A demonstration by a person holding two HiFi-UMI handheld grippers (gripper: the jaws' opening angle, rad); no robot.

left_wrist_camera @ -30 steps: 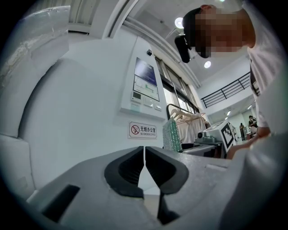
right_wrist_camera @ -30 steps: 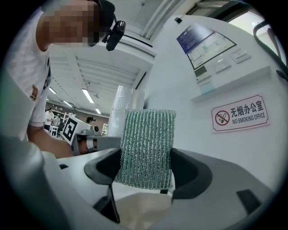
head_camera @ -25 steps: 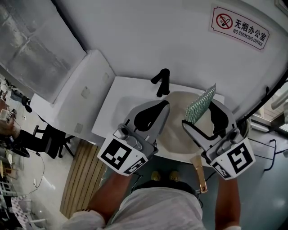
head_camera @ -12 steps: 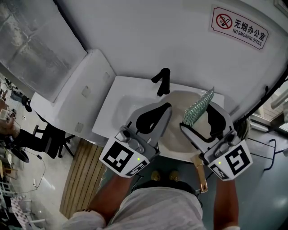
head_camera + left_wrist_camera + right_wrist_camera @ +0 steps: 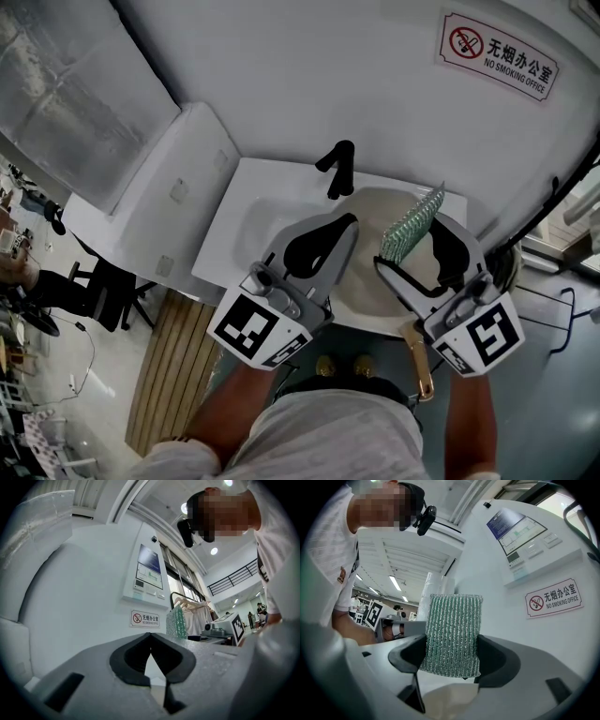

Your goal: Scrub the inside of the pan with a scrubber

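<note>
Since a second ago the right gripper (image 5: pixel 412 239) has shifted slightly toward 7 o'clock. It is clamped on the green scrubber (image 5: pixel 413 223) above the pan (image 5: pixel 370 277). The pan rests in the sink (image 5: pixel 246 234), handle (image 5: pixel 419 361) at 5 o'clock. Left gripper (image 5: pixel 349 223): jaws together.

The left gripper (image 5: pixel 343 225) and right gripper (image 5: pixel 419 248) cover most of the pan (image 5: pixel 370 281); only a pale patch of its inside and its handle (image 5: pixel 418 366) at 6 o'clock show. In the head view, the scrubber (image 5: pixel 409 227) loses its lower end between the right gripper's jaws.
</note>
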